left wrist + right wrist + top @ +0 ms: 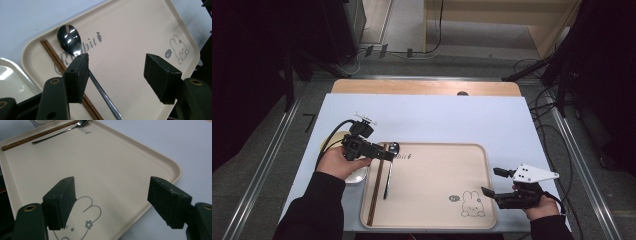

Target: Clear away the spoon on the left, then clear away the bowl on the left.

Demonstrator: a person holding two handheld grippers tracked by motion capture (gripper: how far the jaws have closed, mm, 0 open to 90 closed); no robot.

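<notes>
The spoon (389, 167) is lying on the beige tray (437, 220), along its left side, with the shiny bowl toward the far rim and the thin handle running back toward the person; a pair of brown chopsticks (375, 192) is lying just beside it, closer to the tray's left wall and almost parallel. The left tongs (384, 156) are hovering above the bowl end of the spoon, standing open with nothing between the pads, which are clear of the metal. In the left gripper view the spoon (72, 42) is passing beneath the one pad (78, 77) and slanting away below it. The right tongs (489, 192) are waiting well apart near the tray's right side, beside the printed rabbit (472, 205), also gaping empty. So the left hand is plainly the nearer one, and any regrasp would probably mean dropping down across the handle's long axis. A pale dish (354, 175) is sitting on the desk (452, 115) under the left hand.
</notes>
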